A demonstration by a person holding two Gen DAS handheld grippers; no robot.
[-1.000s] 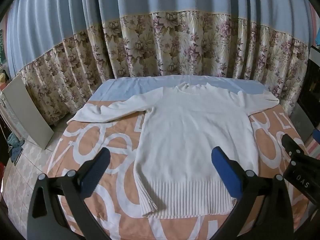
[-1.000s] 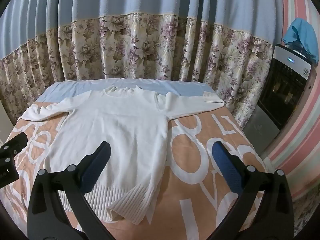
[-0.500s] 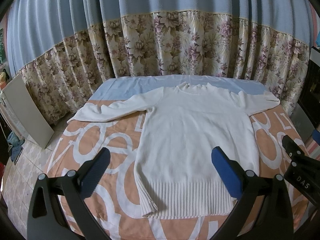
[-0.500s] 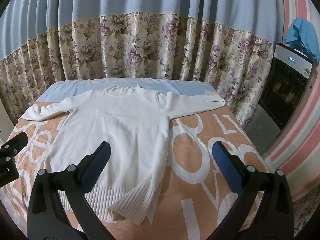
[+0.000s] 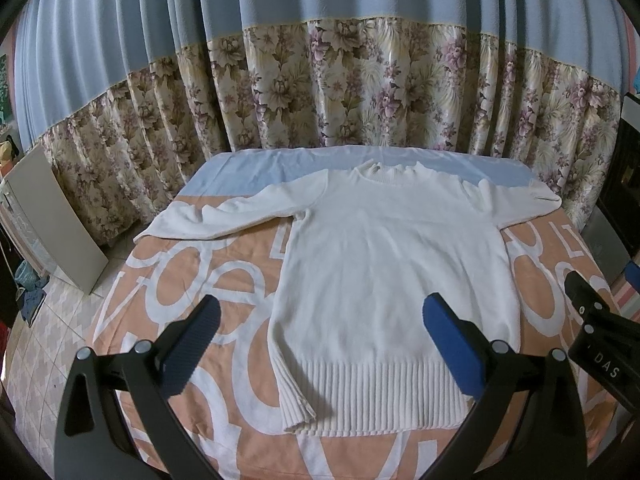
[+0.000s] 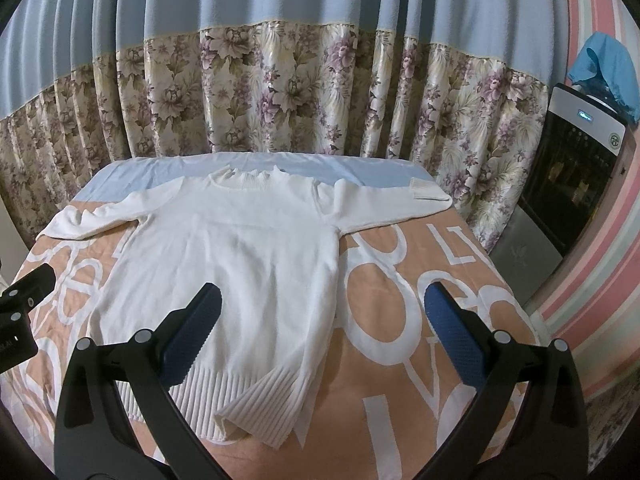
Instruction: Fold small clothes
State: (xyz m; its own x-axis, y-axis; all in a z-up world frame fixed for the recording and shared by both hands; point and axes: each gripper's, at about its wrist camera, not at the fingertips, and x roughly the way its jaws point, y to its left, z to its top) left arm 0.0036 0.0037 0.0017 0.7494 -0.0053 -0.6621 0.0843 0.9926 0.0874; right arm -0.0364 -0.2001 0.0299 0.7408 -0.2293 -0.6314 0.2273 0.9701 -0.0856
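Observation:
A white knit sweater [image 5: 392, 264] lies flat on the bed, collar toward the curtain, both sleeves spread out sideways, ribbed hem nearest me. My left gripper [image 5: 320, 332] hovers open above the hem's left half, nothing between its blue pads. In the right wrist view the same sweater [image 6: 240, 256] fills the left centre, and its right hem corner is flipped up. My right gripper [image 6: 320, 328] hangs open over the sweater's right edge and the sheet beside it. Each gripper shows at the edge of the other's view.
The bed carries an orange sheet with big white letters [image 6: 432, 280] and a pale blue strip [image 5: 256, 176] at the far end. Floral curtains [image 5: 360, 88] hang close behind. A pale board [image 5: 52, 216] leans at left over tiled floor. A dark appliance [image 6: 576, 168] stands right.
Both views have crept slightly forward and down toward the sweater. The garment has not moved and both grippers stay open.

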